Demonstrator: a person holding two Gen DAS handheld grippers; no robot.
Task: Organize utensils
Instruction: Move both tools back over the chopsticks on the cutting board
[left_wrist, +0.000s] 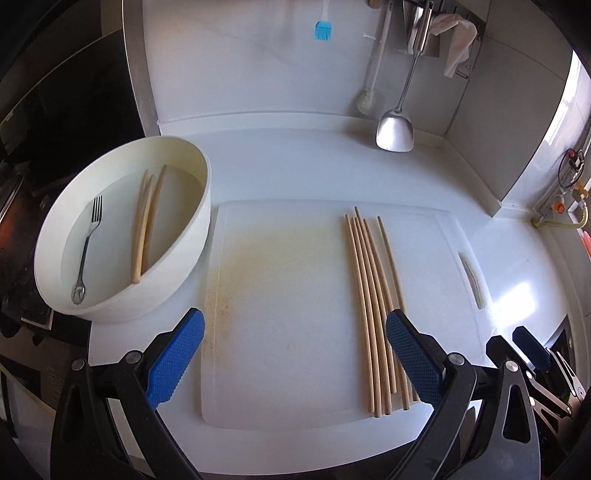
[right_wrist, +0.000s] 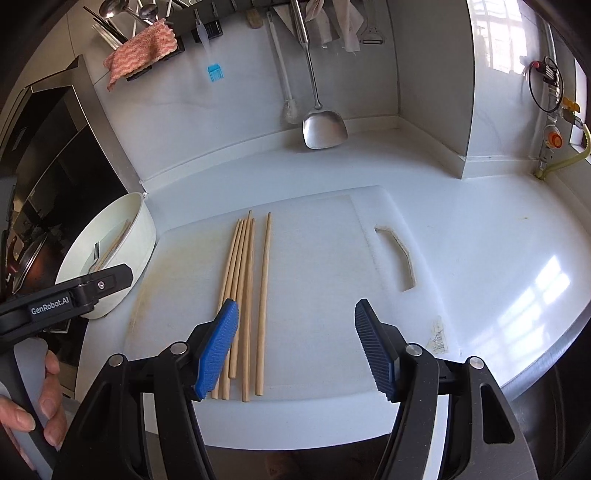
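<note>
A white cutting board (left_wrist: 277, 295) (right_wrist: 325, 258) lies on the white counter with several wooden chopsticks (left_wrist: 369, 295) (right_wrist: 245, 280) laid side by side on it. Left of it stands a round white basin (left_wrist: 177, 266) (right_wrist: 144, 236) of water holding a steel fork (left_wrist: 88, 243) (right_wrist: 96, 254) and a few chopsticks (left_wrist: 146, 221). My left gripper (left_wrist: 295, 354) hovers open over the board's near edge with nothing between its blue pads. My right gripper (right_wrist: 297, 347) is open above the near ends of the board's chopsticks, gripping none.
A steel spatula (left_wrist: 394, 129) (right_wrist: 325, 129), a white bottle brush (left_wrist: 365, 103) and a blue silicone brush (left_wrist: 322, 31) hang on the back wall. A dark stove (left_wrist: 55, 129) borders the basin. A person's hand (right_wrist: 48, 398) holds the left gripper's handle.
</note>
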